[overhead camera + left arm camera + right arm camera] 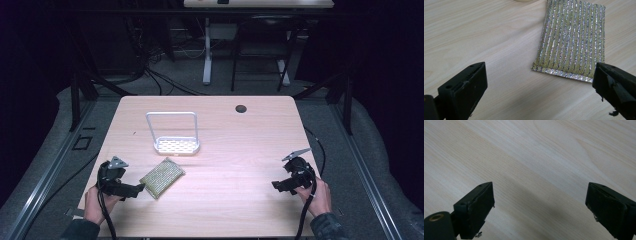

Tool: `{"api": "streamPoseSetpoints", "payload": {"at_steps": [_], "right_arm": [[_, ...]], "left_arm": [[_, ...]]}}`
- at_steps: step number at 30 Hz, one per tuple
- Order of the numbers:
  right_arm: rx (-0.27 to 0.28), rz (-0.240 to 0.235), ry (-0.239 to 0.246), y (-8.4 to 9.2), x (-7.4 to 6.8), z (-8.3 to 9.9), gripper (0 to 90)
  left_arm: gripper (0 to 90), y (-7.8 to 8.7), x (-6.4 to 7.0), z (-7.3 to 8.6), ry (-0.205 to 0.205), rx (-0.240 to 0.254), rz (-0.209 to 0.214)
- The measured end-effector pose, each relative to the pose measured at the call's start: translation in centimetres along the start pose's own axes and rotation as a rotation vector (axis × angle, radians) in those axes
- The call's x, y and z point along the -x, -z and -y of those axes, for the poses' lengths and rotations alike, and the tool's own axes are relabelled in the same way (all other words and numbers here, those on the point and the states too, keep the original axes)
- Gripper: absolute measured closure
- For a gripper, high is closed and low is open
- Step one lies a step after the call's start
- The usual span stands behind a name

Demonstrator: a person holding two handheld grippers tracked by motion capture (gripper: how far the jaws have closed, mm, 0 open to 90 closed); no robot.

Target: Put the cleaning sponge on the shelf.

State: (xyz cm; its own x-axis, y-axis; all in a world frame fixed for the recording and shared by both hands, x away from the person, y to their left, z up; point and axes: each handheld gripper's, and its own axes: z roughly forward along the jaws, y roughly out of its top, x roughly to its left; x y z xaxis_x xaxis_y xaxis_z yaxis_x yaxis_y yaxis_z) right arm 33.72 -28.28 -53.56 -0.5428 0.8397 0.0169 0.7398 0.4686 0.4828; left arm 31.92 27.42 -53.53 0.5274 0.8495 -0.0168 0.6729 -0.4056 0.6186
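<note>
A gold and silver striped scouring pad [162,176] lies flat on the wooden table [235,140], left of centre near the front. My left gripper [138,189] points at its near corner from the left, open, with nothing between the jaws. In the left gripper view the pad [571,40] lies just ahead of the wide-apart jaws, nearer the right one. My right gripper [276,185] hovers low at the front right, open and empty. In the right gripper view its jaws stand wide over bare wood [536,157].
A white perforated tray with a tall wire handle [175,141] stands behind the pad. A dark round hole [241,108] sits in the table near its far edge. Beyond the table are cables, dark frame legs and another desk.
</note>
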Motion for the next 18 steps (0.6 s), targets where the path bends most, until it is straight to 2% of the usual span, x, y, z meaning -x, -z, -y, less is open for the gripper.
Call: {"api": "streamPoseSetpoints", "payload": {"at_steps": [6,12,15,18], "right_arm": [[0.0,0.013,0.013,-0.1,-0.2,0.0,8.8],[0.0,0.015,0.017,0.0,-0.3,0.0,9.2],[0.001,0.021,0.043,0.0,-0.6,-0.2,9.1],[0.0,0.013,0.046,-0.1,-0.6,-0.3,8.6]], "left_arm": [[0.0,0.0,0.2,-0.2,-0.001,0.005,-0.004],[0.0,-0.3,1.0,-0.6,-0.025,0.006,-0.001],[0.0,-0.4,1.5,-0.8,-0.043,-0.005,0.007],[0.0,-0.7,2.0,-1.0,-0.053,-0.007,0.012]]}}
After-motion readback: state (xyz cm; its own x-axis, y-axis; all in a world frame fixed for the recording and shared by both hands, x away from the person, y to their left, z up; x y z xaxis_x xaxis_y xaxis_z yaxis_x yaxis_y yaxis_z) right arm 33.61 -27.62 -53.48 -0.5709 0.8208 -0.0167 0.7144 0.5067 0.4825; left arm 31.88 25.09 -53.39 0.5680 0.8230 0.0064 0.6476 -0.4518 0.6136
